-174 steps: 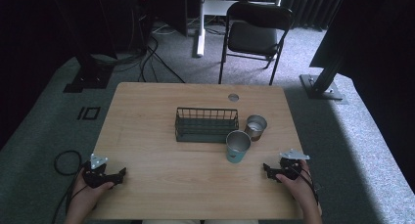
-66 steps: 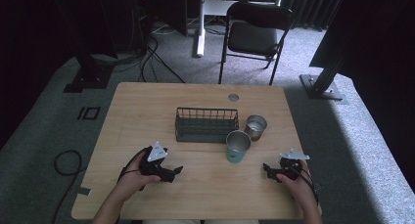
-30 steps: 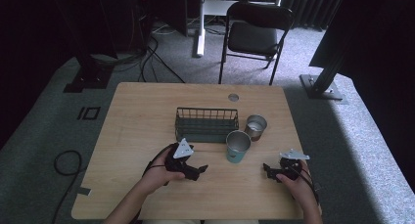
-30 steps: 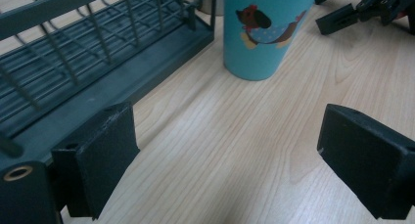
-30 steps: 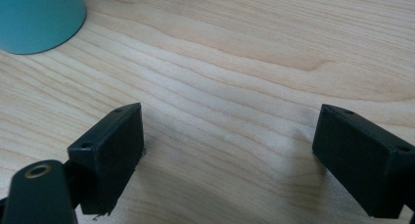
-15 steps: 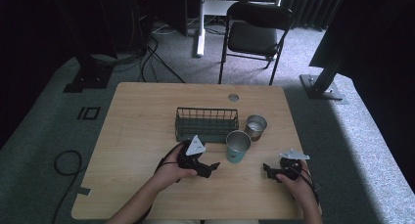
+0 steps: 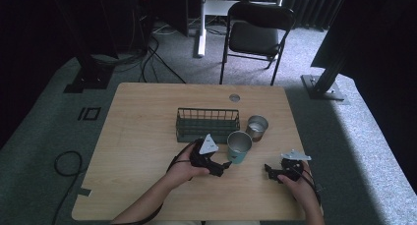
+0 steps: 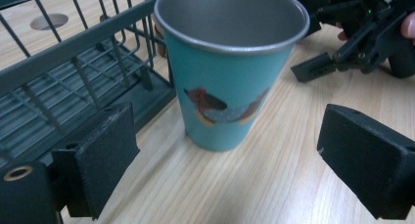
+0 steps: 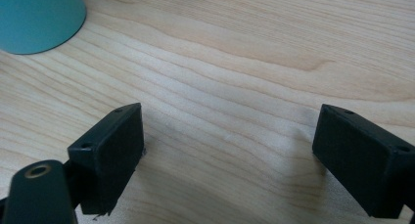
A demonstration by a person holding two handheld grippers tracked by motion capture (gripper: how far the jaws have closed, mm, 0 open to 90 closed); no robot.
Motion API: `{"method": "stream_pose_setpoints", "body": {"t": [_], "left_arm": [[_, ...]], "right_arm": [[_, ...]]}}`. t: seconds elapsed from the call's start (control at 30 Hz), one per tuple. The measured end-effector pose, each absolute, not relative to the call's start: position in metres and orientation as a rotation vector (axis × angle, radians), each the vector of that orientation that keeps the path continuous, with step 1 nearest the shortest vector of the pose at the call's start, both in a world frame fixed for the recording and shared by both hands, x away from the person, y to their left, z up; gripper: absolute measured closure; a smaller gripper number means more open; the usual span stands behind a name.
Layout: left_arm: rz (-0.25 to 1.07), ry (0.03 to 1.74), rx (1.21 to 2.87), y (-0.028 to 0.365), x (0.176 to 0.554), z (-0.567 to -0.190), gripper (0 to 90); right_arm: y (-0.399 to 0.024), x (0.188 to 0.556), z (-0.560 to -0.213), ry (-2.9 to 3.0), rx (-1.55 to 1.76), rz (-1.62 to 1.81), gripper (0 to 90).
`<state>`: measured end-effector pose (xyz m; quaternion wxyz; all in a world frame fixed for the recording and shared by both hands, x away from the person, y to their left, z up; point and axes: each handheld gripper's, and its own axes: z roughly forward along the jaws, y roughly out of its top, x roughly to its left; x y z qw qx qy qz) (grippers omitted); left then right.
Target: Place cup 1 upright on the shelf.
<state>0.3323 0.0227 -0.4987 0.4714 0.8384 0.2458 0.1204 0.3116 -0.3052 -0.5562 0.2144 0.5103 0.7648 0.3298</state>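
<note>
Now that closer, left tool (image 7: 222, 167) beside cup (image 7: 239, 147)

Two cups, teal cup (image 7: 239, 147) and steel cup (image 7: 256, 127) at its 1 o'clock, one wire basket (image 7: 207, 125), two grippers, one chair (image 7: 255, 36).

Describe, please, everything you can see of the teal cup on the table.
The teal cup stands upright on the wooden table, empty, with a bare metal rim and inside. Its tapered teal wall bears a picture of a long brown dog. It stands close beside the wire basket. The open left gripper faces it; nothing grips it.
</note>
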Motion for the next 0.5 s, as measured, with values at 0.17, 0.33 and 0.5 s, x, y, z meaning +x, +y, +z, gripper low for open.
{"method": "stream_pose_setpoints", "body": {"t": [0.17, 0.33, 0.5], "left_arm": [[0.301, 0.604, 2.039, 0.017, 0.337, -0.502, 8.4], [0.306, 0.596, 2.025, 0.01, 0.34, -0.499, 8.4], [0.307, 0.57, 2.036, 0.001, 0.343, -0.498, 8.4]], "right_arm": [[-0.305, 0.312, -0.556, 2.121, 1.415, 0.915, 11.5], [-0.305, 0.312, -0.556, 2.121, 1.415, 0.915, 11.5], [-0.305, 0.312, -0.556, 2.121, 1.416, 0.915, 11.5]]}}
